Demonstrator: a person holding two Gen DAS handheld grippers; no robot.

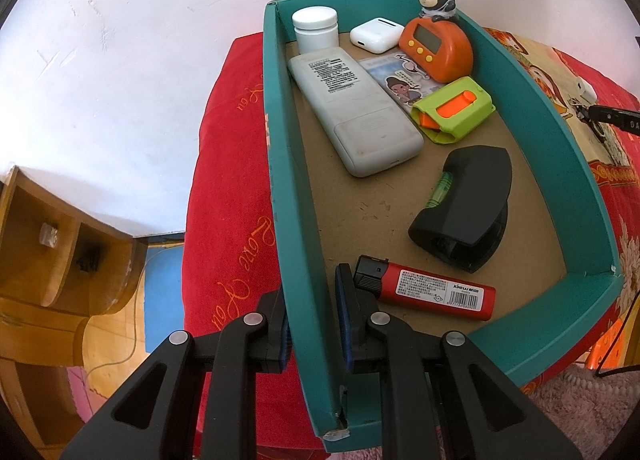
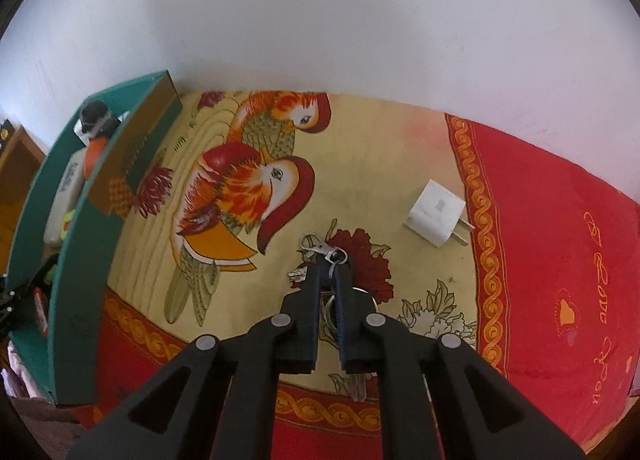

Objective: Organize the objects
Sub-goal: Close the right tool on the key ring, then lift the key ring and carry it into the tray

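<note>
A teal box point(image 1: 296, 196) sits on a red cloth. It holds a red lighter point(image 1: 432, 292), a black level tool point(image 1: 464, 208), a white remote point(image 1: 352, 108), a green and orange case point(image 1: 456, 108), an orange timer point(image 1: 436, 48), a white earbud case point(image 1: 376, 34) and a white jar point(image 1: 316, 28). My left gripper point(image 1: 310, 300) is shut on the box's left wall, one finger outside, one inside. My right gripper point(image 2: 328, 272) is shut on a key ring with a metal clasp point(image 2: 320, 248), over the bird-patterned cloth. The box point(image 2: 76, 260) shows at the left of the right wrist view.
A white plug adapter point(image 2: 436, 216) lies on the cloth, right of the keys. A small figurine point(image 1: 436, 0) sits on the timer. A wooden cabinet point(image 1: 52, 244) stands low at the left. A white wall is behind. A pink fluffy mat point(image 1: 584, 412) lies lower right.
</note>
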